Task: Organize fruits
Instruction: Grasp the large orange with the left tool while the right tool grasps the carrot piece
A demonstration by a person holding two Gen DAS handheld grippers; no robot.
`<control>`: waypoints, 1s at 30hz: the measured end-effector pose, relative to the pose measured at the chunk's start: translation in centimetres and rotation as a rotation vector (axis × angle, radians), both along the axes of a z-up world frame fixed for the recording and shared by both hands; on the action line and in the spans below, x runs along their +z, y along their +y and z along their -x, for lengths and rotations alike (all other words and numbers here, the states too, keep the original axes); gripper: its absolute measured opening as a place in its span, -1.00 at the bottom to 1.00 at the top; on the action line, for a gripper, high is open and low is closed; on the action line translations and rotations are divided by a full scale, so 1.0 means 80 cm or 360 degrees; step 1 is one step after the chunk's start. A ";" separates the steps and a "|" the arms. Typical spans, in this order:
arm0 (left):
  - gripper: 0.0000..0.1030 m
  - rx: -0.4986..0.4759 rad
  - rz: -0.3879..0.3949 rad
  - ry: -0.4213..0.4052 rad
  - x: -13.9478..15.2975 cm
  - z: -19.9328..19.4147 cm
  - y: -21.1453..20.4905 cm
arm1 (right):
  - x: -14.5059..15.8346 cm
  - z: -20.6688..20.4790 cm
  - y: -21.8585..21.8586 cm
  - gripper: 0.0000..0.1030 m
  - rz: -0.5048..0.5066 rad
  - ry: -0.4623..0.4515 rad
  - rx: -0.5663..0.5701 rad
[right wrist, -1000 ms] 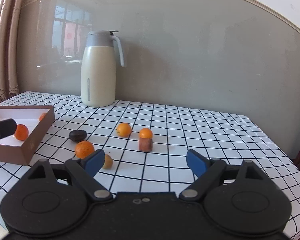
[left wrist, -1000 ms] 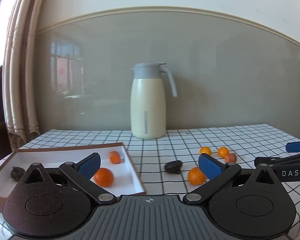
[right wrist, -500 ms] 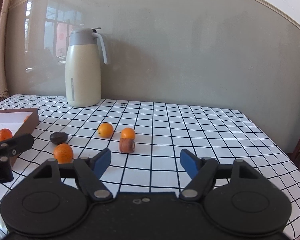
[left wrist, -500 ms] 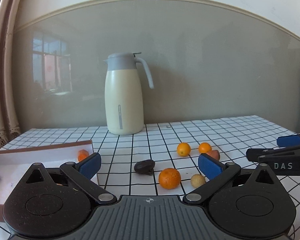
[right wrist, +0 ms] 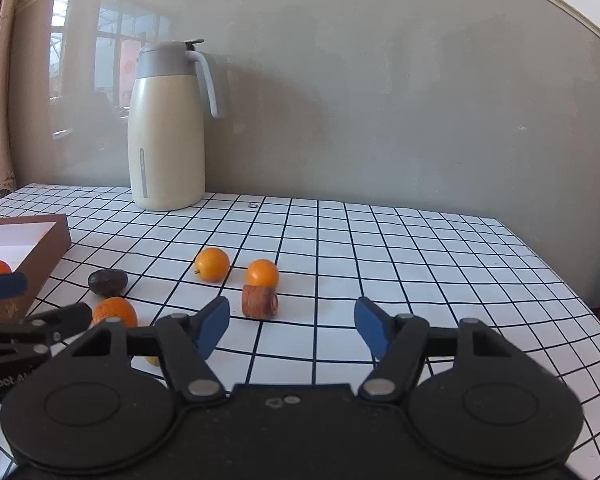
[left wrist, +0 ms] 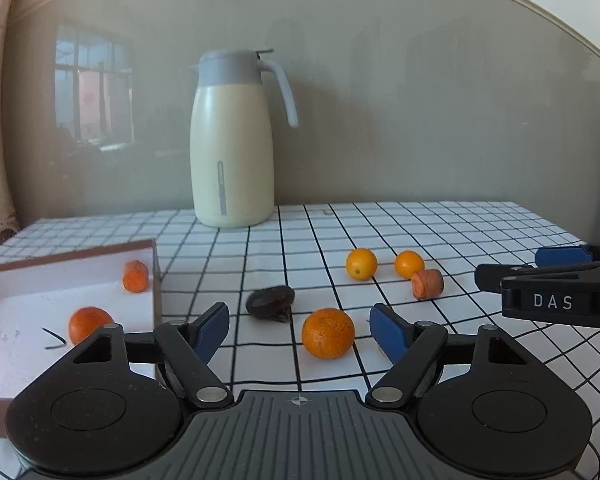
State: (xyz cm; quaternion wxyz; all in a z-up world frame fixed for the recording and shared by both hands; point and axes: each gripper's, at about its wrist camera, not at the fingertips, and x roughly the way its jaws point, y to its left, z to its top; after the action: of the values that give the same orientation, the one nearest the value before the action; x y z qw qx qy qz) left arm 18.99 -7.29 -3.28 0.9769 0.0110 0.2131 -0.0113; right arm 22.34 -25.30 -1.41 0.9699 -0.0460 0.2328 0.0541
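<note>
At the far left, a shallow brown cardboard box with a white inside (left wrist: 155, 280) lies on the white tablecloth with a black grid (left wrist: 440, 232). Inside it sit a round orange mandarin (left wrist: 85, 322) near the front and a short orange carrot chunk (left wrist: 135, 276) close to the box's right wall. The same box (right wrist: 54, 236) shows at the left edge of the right wrist view, with one mandarin visible in it.

The left gripper (left wrist: 299, 330) hangs low over the cloth just right of the box, its blue-padded jaws spread wide and holding nothing. Between and just beyond its fingers lie a dark brown wrinkled fruit (left wrist: 270, 301) and a larger rough-skinned orange mandarin (left wrist: 328, 333), both loose on the cloth and near each other without touching.

Behind them, by the grey wall, stands a cream thermos jug with a grey lid and handle (left wrist: 233, 152), upright.

Further right lie two small smooth yellow-orange kumquats (left wrist: 361, 264), set apart from each other, and a reddish-brown cut carrot piece (left wrist: 427, 283) lying on its side just in front of the right-hand kumquat (left wrist: 409, 264); whether they touch cannot be told.

The right gripper (right wrist: 292, 326) hovers over the cloth with its blue pads wide apart and empty; the carrot piece (right wrist: 260, 301) lies just ahead, nearer its left finger. In the left wrist view this gripper (left wrist: 548, 264) enters from the right edge.
</note>
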 end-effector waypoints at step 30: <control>0.08 0.0019 0.0138 0.0271 -0.035 -0.071 -0.010 | -0.043 -0.092 0.031 -0.38 -0.0019 0.0221 0.0023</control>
State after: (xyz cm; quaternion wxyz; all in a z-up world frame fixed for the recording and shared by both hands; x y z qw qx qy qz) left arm 24.67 -8.13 -6.06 0.9549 -0.0334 0.2948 -0.0156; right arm 29.73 -22.84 -4.86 0.9513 -0.0380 0.2988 0.0654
